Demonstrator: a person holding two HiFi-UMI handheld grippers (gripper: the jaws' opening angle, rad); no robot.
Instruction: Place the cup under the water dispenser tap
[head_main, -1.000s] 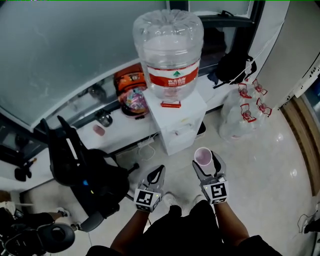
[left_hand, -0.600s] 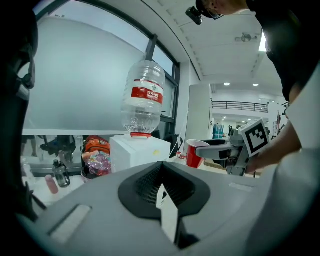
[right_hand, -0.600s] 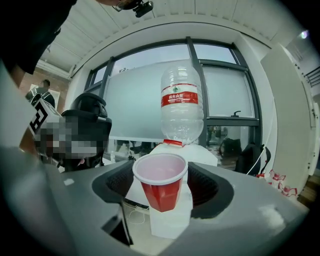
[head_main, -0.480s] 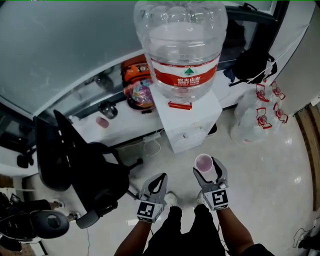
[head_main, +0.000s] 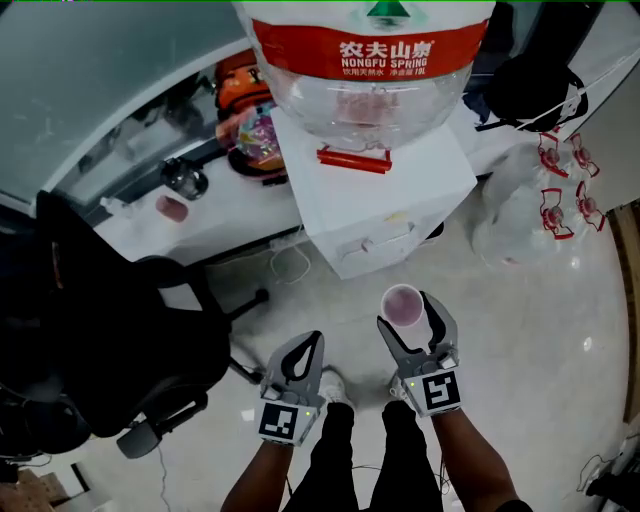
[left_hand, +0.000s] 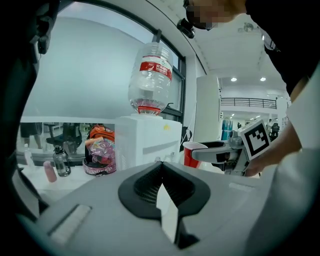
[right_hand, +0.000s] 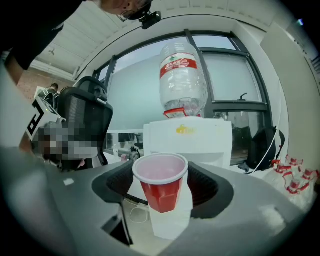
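Observation:
A red plastic cup (head_main: 403, 303) with a white rim stands upright between the jaws of my right gripper (head_main: 406, 314), which is shut on it. The cup (right_hand: 161, 186) is empty and fills the middle of the right gripper view, the pads pressing on its sides. Ahead stands the white water dispenser (head_main: 380, 205), topped by a big clear bottle (head_main: 370, 70) with a red label. The cup hangs above the floor, short of the dispenser's front. My left gripper (head_main: 308, 345) is beside it to the left, shut and empty. The left gripper view shows the cup (left_hand: 191, 154) at its right.
A black office chair (head_main: 100, 330) stands close on the left. A white ledge (head_main: 215, 225) behind it carries an orange bag (head_main: 245, 75), a helmet and bottles. Clear empty jugs (head_main: 535, 205) and a black backpack (head_main: 530, 90) sit right of the dispenser. Pale tiled floor (head_main: 540, 340) lies below.
Both grippers have sunk and come nearer the dispenser, which now looms larger in the head view. The cup stays held in the right gripper; the left jaws stay shut.

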